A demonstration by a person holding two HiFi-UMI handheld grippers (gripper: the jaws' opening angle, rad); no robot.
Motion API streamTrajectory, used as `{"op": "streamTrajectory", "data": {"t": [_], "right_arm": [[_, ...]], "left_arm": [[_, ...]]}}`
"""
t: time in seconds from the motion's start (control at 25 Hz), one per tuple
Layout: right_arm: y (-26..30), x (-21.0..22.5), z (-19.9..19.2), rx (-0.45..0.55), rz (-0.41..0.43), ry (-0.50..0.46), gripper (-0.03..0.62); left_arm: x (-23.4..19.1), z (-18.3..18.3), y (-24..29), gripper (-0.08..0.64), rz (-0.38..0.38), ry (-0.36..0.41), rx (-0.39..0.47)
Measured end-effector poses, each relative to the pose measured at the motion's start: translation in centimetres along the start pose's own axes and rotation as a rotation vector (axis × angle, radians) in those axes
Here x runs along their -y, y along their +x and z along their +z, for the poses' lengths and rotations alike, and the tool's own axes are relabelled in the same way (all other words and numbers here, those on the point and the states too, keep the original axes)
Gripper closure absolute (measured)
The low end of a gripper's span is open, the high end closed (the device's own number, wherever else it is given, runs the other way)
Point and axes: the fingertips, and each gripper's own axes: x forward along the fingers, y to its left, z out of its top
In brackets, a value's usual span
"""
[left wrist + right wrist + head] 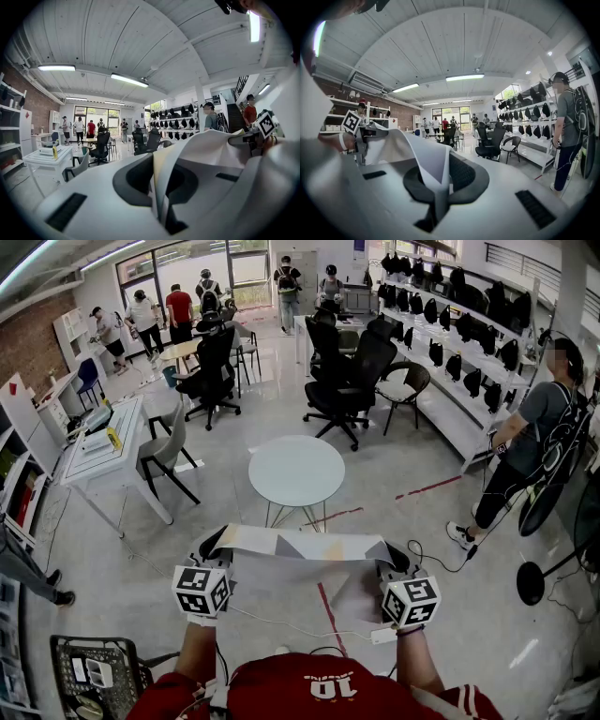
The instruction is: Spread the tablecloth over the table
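Note:
A white tablecloth (pixel 300 573) hangs stretched between my two grippers, held up in front of me and short of the round white table (pixel 296 471). My left gripper (pixel 214 545) is shut on the cloth's left top corner. The cloth's edge (pixel 161 183) runs pinched between its jaws in the left gripper view. My right gripper (pixel 394 557) is shut on the right top corner, and a fold of the cloth (pixel 436 176) is clamped between its jaws in the right gripper view. Both grippers point almost level, toward the table.
Black office chairs (pixel 352 381) stand beyond the round table. A white desk (pixel 98 451) with a grey chair (pixel 164 451) is at the left. A person (pixel 525 442) stands at the right by shelves. A wire basket (pixel 94 676) sits low left. Red tape lines cross the floor.

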Motion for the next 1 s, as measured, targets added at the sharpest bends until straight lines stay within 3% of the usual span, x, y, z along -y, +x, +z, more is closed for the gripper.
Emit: {"op": "streamTrajectory", "data": {"t": [0.36, 1.0], "right_arm": [[-0.1, 0.8, 0.5, 0.022, -0.061, 0.012, 0.577], [0.4, -0.5, 0.8, 0.037, -0.048, 0.025, 0.577]], "left_arm": [[0.5, 0.5, 0.7, 0.551, -0.025, -0.011, 0.02], [-0.8, 0.1, 0.0, 0.551, -0.014, -0.051, 0.035]]}}
